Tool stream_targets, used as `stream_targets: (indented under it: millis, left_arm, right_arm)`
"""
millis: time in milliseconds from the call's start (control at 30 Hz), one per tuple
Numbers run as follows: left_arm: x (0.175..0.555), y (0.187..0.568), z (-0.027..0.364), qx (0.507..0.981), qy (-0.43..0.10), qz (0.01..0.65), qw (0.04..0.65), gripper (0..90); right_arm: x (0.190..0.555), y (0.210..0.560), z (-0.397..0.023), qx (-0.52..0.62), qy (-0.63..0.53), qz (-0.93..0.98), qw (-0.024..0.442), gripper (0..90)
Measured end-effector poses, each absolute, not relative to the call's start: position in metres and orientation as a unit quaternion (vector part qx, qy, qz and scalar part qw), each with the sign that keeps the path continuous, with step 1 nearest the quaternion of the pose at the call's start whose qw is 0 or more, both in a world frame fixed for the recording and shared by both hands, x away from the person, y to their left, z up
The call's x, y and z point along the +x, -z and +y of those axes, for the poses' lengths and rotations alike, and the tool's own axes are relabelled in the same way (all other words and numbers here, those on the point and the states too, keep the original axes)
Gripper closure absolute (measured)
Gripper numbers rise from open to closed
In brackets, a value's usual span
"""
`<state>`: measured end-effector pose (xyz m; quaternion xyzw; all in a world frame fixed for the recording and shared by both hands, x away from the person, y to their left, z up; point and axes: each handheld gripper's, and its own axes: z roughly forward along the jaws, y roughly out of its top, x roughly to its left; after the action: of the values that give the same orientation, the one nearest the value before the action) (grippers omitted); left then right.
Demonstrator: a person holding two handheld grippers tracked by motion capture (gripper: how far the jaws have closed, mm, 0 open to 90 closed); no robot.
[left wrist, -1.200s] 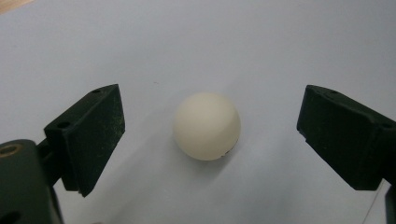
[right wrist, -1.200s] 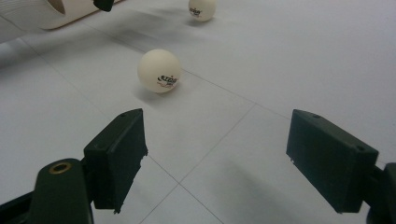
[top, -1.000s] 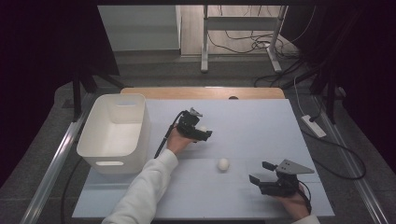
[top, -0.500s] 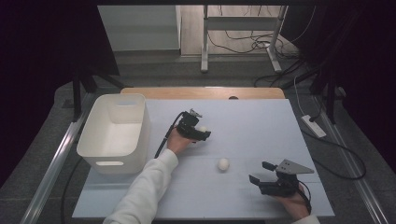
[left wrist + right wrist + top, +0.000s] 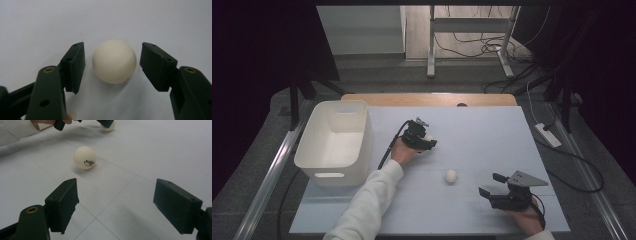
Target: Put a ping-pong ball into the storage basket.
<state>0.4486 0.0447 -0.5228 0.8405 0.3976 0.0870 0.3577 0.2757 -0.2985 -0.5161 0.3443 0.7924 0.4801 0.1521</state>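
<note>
White plastic bin (image 5: 334,142) stands at the left of the table (image 5: 492,125), and nothing shows on the part of its floor that is visible. Right of it, the left gripper (image 5: 112,62) has its jaws apart around a ball (image 5: 114,61), touching neither side. A second ball (image 5: 451,175) lies nearer, between the grippers, and the right gripper (image 5: 490,185) rests at the near right with jaws wide apart.

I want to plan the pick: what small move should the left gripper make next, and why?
Probably close the jaws. The left gripper is open with a white ping-pong ball centred between its pads, a small gap on each side, resting on the table.
</note>
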Motion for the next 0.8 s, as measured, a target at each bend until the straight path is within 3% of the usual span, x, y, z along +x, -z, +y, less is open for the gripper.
stream_targets:
  millis: [167,800]
  left_arm:
    - [0.448,0.523,0.043,0.844,-0.088,0.392,0.354,49.9]
    - [0.441,0.51,0.05,0.841,-0.089,0.385,0.369,50.9]
  right_arm:
    - [0.276,0.516,-0.299,0.344,-0.48,0.792,0.153,19.9]
    - [0.275,0.516,-0.299,0.344,-0.481,0.791,0.154,19.9]
